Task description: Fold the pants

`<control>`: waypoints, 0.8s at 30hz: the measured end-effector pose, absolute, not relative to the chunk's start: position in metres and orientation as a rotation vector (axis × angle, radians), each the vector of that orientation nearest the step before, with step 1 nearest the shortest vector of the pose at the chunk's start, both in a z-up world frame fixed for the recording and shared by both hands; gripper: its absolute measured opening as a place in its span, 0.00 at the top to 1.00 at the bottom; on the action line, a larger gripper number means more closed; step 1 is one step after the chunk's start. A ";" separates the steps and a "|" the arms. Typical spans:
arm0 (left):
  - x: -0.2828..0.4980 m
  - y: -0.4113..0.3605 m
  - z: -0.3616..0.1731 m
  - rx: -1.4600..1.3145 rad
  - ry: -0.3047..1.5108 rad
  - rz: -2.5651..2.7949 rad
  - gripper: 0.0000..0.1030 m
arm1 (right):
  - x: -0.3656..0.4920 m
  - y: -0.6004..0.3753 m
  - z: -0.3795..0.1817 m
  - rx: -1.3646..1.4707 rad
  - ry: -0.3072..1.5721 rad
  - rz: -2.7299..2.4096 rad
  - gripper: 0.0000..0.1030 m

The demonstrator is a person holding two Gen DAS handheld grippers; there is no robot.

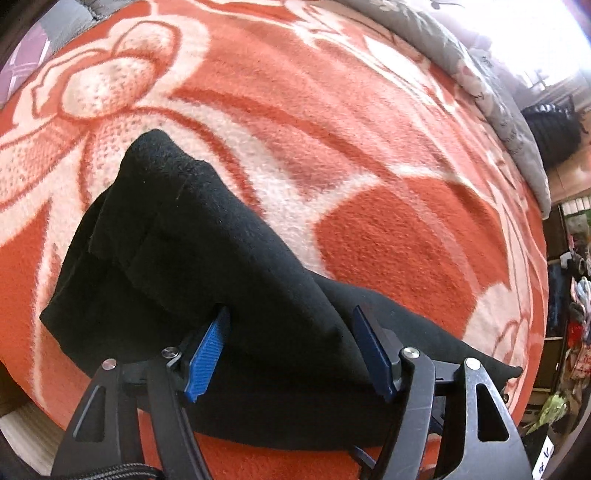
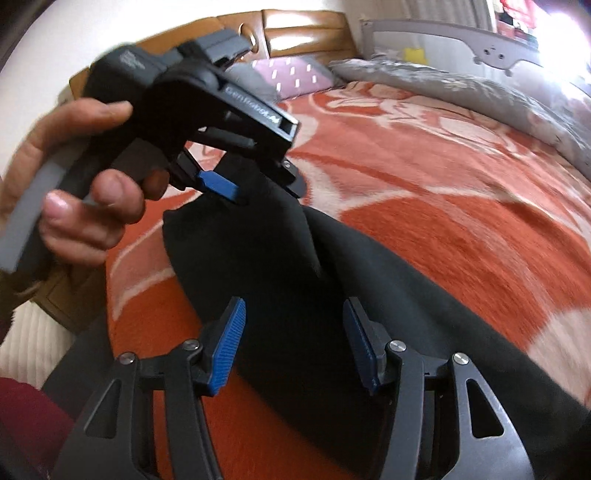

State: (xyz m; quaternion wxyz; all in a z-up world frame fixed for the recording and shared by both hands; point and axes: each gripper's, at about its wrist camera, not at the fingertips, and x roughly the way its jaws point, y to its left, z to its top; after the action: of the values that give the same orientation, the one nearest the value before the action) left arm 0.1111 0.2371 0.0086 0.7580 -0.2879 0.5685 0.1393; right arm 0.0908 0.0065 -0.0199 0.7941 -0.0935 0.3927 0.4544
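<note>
The black fleece pants (image 1: 207,236) lie bunched and partly folded on an orange and white flowered blanket (image 1: 369,155). My left gripper (image 1: 290,332) hangs steeply over them with its blue pads wide apart. A ridge of cloth rises between the pads, which do not press on it. In the right wrist view a hand (image 2: 85,177) holds that left gripper (image 2: 258,181) above the far end of the pants (image 2: 280,266). My right gripper (image 2: 293,343) stands open over the near part of the pants, with dark cloth showing between and below its fingers.
The blanket covers a bed with a wooden headboard (image 2: 303,33), a purple pillow (image 2: 295,74) and a grey quilt (image 2: 461,88) along the far side. A white ribbed cover (image 2: 33,332) lies at the near left edge. Clutter (image 1: 569,295) stands beyond the bed's right side.
</note>
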 end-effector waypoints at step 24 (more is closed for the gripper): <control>0.021 0.264 0.036 -0.706 0.961 0.104 0.93 | 0.057 0.040 0.020 -0.355 0.843 1.052 0.94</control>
State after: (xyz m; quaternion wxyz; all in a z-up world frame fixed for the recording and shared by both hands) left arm 0.0209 0.2640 0.0359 0.8261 -0.3323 0.4525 0.0492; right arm 0.0567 0.0403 0.0195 0.7669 -0.1633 0.3881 0.4843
